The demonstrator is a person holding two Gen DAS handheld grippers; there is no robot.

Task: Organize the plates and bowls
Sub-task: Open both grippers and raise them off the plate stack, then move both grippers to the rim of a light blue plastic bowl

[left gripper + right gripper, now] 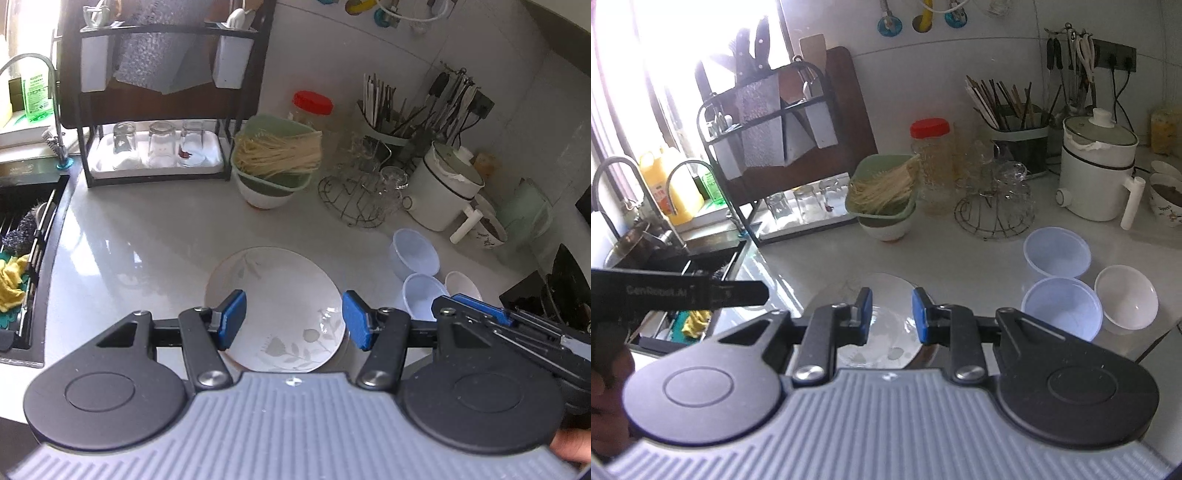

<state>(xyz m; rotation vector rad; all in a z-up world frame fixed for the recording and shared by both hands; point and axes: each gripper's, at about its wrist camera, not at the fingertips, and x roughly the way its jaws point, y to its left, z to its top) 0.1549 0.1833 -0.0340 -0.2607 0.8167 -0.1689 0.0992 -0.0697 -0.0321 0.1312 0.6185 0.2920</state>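
Lying flat on the pale worktop (147, 236), a white plate (280, 295) with a grey leaf pattern is seen close to the front edge, its near rim hidden behind the gripper bodies in both wrist views. The left hand-held gripper (293, 319) is held above the plate with its blue pads spread well apart; nothing is pinched between them, and whether the pads touch the plate cannot be told. The right hand-held gripper (892, 315) is held over the same plate with its pads drawn fairly close together but with a clear gap left between them, and nothing is gripped.

Towards the right end of the worktop three bowls are grouped: a lavender plastic bowl (1057, 256) farther back, a second lavender bowl (1062, 308) just in front of it, and a white bowl (1126, 301) just beside the second one on its right. Farther back, towards the wall, a green square basket (882, 184) holding dry noodles is set on top of a white bowl (886, 229). Beside it stand a red-lidded jar (931, 162) and a wire rack (993, 218) of glass cups. At the left end a sink (22, 236) is set into the worktop.
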